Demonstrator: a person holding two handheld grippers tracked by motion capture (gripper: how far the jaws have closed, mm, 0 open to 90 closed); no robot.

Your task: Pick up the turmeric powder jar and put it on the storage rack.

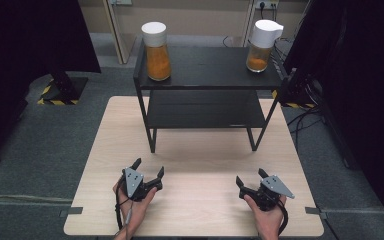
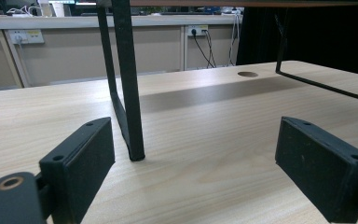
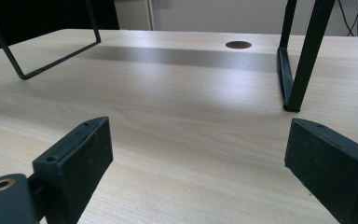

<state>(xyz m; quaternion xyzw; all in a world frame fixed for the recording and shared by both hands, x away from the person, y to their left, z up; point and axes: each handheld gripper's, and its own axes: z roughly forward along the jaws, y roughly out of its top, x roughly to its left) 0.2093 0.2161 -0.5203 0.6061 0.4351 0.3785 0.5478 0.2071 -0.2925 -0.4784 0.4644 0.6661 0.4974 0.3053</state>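
A: Pale wood, that is the table (image 1: 200, 155), and both grippers rest on its near part. The left gripper (image 1: 148, 169) sits at about 7 o'clock of the table, and its jaws stand wide apart with nothing between them.

B: And the right gripper (image 1: 250, 179)?

A: At about 5 o'clock, also spread wide, also holding nothing. In the right gripper view only bare wood lies between the two black pads (image 3: 77, 161).

B: What is nearest to them?

A: The black metal shelf (image 1: 207, 70), toward 12 o'clock from both hands. One front leg (image 2: 129, 88) stands just ahead of the left gripper (in the left gripper view it rises slightly left of the middle). It is apart from the jaws, not touching them.

B: And on the shelf?

A: Two jars with orange content and white lids. The left jar (image 1: 157, 46) stands upright at the 10 o'clock corner of the top board, the right jar (image 1: 262, 46) at the 2 o'clock corner. Both are well apart from the grippers.
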